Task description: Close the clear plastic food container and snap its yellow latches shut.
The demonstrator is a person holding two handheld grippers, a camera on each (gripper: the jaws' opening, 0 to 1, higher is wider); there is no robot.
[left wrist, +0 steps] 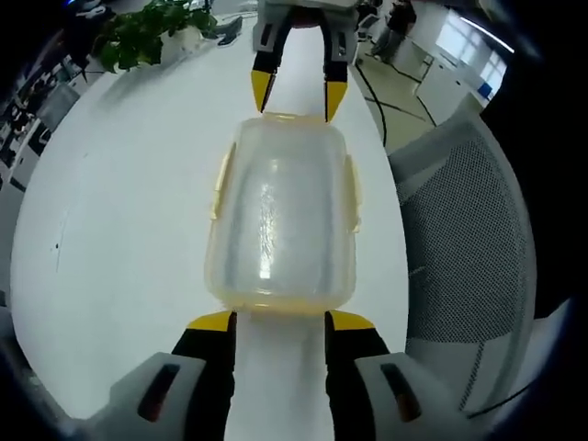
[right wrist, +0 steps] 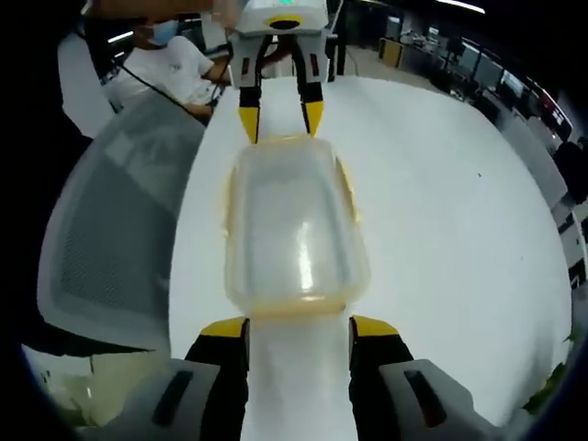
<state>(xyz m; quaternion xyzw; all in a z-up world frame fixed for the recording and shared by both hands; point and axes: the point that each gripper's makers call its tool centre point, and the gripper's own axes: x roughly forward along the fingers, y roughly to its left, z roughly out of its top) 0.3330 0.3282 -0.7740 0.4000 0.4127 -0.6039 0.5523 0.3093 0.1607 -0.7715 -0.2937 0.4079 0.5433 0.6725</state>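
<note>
item: clear plastic food container (left wrist: 280,216), lid on, on white bench (left wrist: 119,211) | long axis runs claw to claw | left claw (left wrist: 280,323) and right claw (right wrist: 299,323) both spread, empty, at opposite short ends | yellow latches (left wrist: 352,193) on long sides, unsnapped by the look

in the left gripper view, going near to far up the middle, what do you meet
left gripper → container → right gripper, all on the white table; a plant sits at the far left edge.
</note>
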